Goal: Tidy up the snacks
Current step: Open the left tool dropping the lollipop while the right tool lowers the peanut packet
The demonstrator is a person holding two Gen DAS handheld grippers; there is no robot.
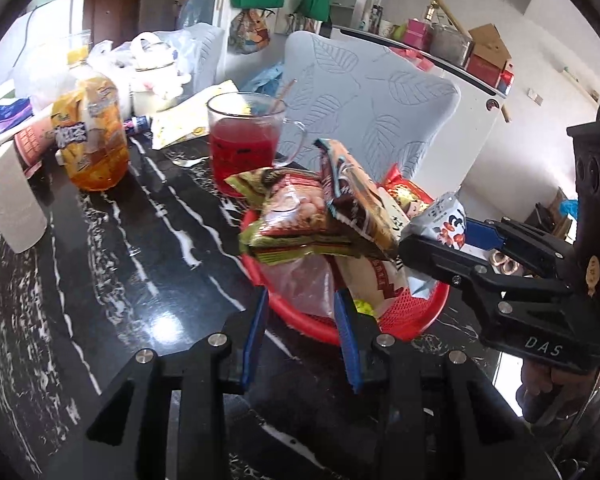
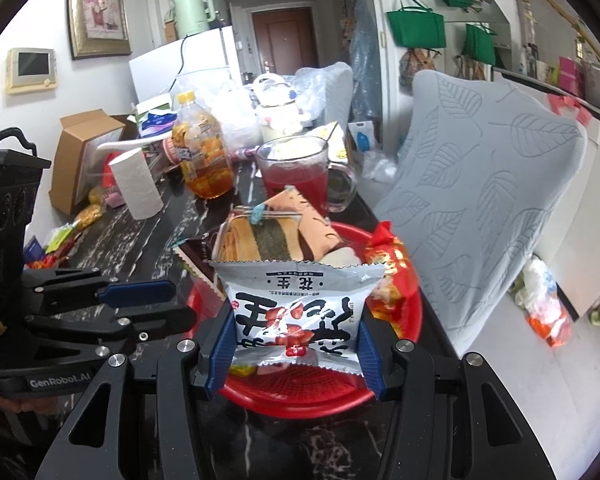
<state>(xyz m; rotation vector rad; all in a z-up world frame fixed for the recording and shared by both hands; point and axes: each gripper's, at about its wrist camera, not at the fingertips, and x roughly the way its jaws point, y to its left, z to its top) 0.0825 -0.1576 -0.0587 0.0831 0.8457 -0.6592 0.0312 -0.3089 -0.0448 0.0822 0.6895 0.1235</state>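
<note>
Right gripper point(image 2: 296, 354): blue pads clamped on silver-white foil peanut packet point(image 2: 296, 312), above round red plastic mesh basket point(image 2: 404, 320).
Left gripper point(image 1: 302, 334): jaws nearly closed, empty, beside basket rim.

Both grippers point(image 1: 300, 320) point(image 2: 296, 344) are black frames with silver screws — and blue ribbed finger pads point(image 2: 220, 352). One reads "DAS", the other "GenRobot.AI".

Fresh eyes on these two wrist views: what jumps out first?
The silver peanut packet, gripped between the right gripper's blue fingers just above the red basket. Next, the heap of snack packs piled high in that basket on the black marble table, with the empty left gripper poised at its near rim. Behind it stand a glass mug of red drink and an orange tea bottle.
</note>
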